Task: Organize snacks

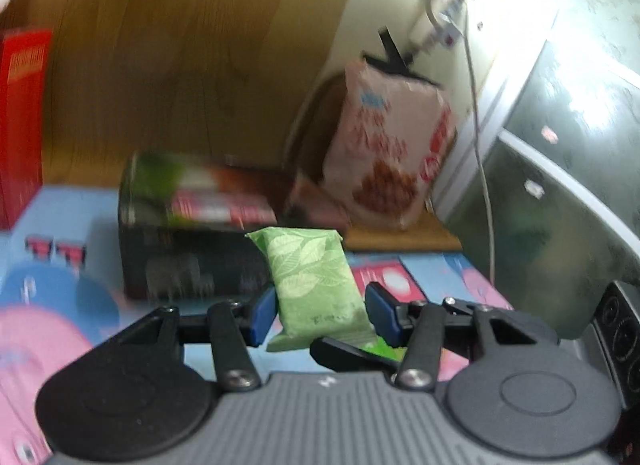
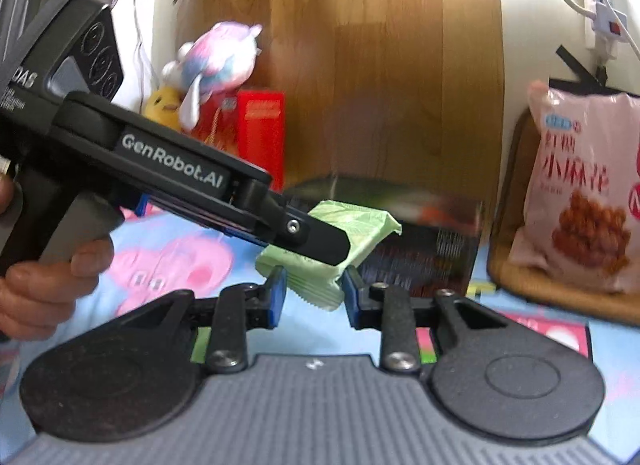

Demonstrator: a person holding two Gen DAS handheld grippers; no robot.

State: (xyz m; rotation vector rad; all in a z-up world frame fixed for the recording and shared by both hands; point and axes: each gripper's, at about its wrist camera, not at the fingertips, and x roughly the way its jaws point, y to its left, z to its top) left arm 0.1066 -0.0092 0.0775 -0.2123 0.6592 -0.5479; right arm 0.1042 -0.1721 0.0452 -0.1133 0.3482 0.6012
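A small green leaf-print snack packet (image 1: pixel 310 285) is held above the patterned cloth, between both grippers. My left gripper (image 1: pixel 320 315) has its blue pads on either side of the packet, the left pad touching and the right pad with a small gap. In the right wrist view the packet (image 2: pixel 340 241) sits between the pads of my right gripper (image 2: pixel 313 297), which close on its lower end. The left gripper's body (image 2: pixel 172 173) crosses in front from the left. A dark green snack box (image 1: pixel 180 233) lies just behind. A pink snack bag (image 1: pixel 384 145) leans at the back right.
A red box (image 1: pixel 24 121) stands at the far left before a wooden panel (image 1: pixel 180 45). Plush toys (image 2: pixel 212 61) sit on the red box (image 2: pixel 260 129). The pink bag (image 2: pixel 580 193) rests on a woven tray (image 2: pixel 560 293). A grey cabinet (image 1: pixel 560 165) is on the right.
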